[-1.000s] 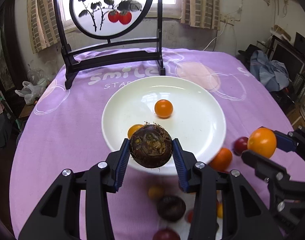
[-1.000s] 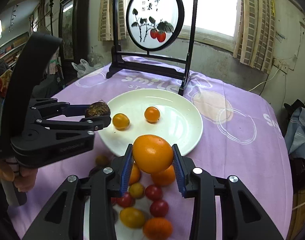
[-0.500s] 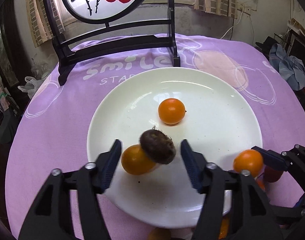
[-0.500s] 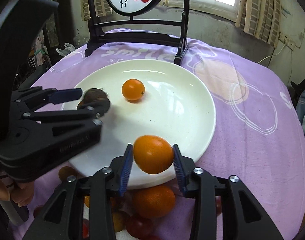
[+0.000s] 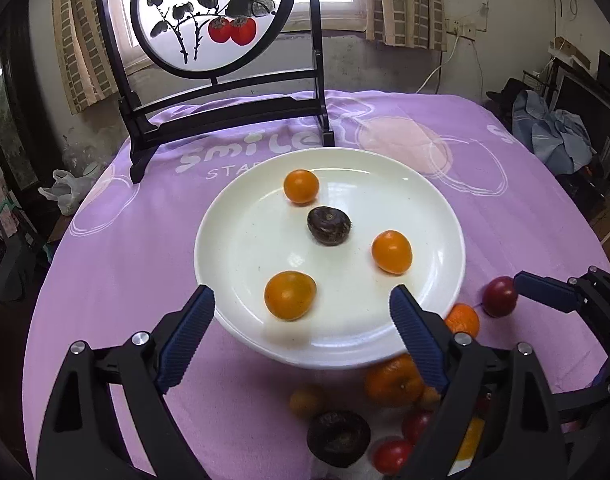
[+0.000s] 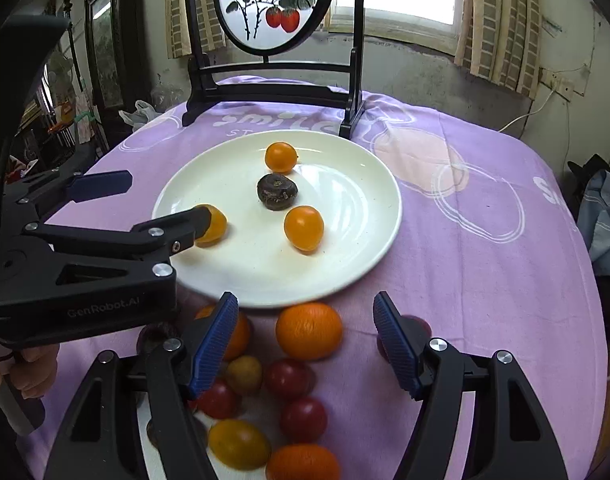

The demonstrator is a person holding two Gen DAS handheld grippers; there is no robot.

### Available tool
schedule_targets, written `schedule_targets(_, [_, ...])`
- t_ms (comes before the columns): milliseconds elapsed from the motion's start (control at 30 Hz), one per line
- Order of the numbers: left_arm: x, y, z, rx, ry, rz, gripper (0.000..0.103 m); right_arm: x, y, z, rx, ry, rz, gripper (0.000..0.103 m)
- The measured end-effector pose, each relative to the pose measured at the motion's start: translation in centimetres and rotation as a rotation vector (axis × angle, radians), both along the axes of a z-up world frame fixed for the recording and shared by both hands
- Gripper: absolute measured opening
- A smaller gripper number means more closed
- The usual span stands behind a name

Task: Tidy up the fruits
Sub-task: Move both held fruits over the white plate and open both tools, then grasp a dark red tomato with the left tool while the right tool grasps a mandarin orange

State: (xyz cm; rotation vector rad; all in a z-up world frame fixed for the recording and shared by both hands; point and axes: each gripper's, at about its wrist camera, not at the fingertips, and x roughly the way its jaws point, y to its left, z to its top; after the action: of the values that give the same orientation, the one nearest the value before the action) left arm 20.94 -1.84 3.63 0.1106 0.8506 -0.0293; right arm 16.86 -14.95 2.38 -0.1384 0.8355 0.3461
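On the white plate (image 5: 225,220) (image 6: 357,184) lie a dark brown round fruit (image 5: 329,226) (image 6: 277,191) and three small orange fruits, one of them right of it (image 5: 392,251) (image 6: 303,227). My left gripper (image 5: 301,304) (image 6: 157,202) hovers over the plate's near rim. Its jaws are opening, and an orange fruit (image 5: 290,295) lies on the plate below the gap, untouched. My right gripper (image 6: 305,306) hangs just in front of the plate. Its jaws are also opening and press on nothing, above a loose orange (image 6: 309,330).
Several loose red, yellow and orange fruits (image 6: 287,378) and another dark one (image 5: 339,436) lie on the purple cloth (image 5: 505,208) before the plate. A round painted screen on a black stand (image 5: 209,16) stands behind it. A person's hand (image 6: 37,368) holds the left gripper.
Both grippers have opened and let go. The dark fruit and the orange fruit now rest on the plate, and both grippers have drawn back toward its near edge.
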Motion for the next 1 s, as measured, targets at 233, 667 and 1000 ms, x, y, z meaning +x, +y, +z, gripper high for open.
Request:
schedule_targets(233, [-4.0, -0.7, 0.6, -0.008, 0.005, -0.019, 0.087, -3.7, -0.9, 1.7, 0.005, -0.046, 0.017, 0.071])
schedule_targets(667, [-11.9, 1.5, -1.8, -0.065, 0.05, 0.0, 0.09, -10.2, -3.4, -1.8, 0.087, 0.041, 0.003, 0.072])
schedule_targets(1000, [-14.7, 2.2, -5.1, -0.07, 0.111, 0.0, 0.09, -12.8, -4.7, -4.4, 0.117, 0.117, -0.028, 0.073])
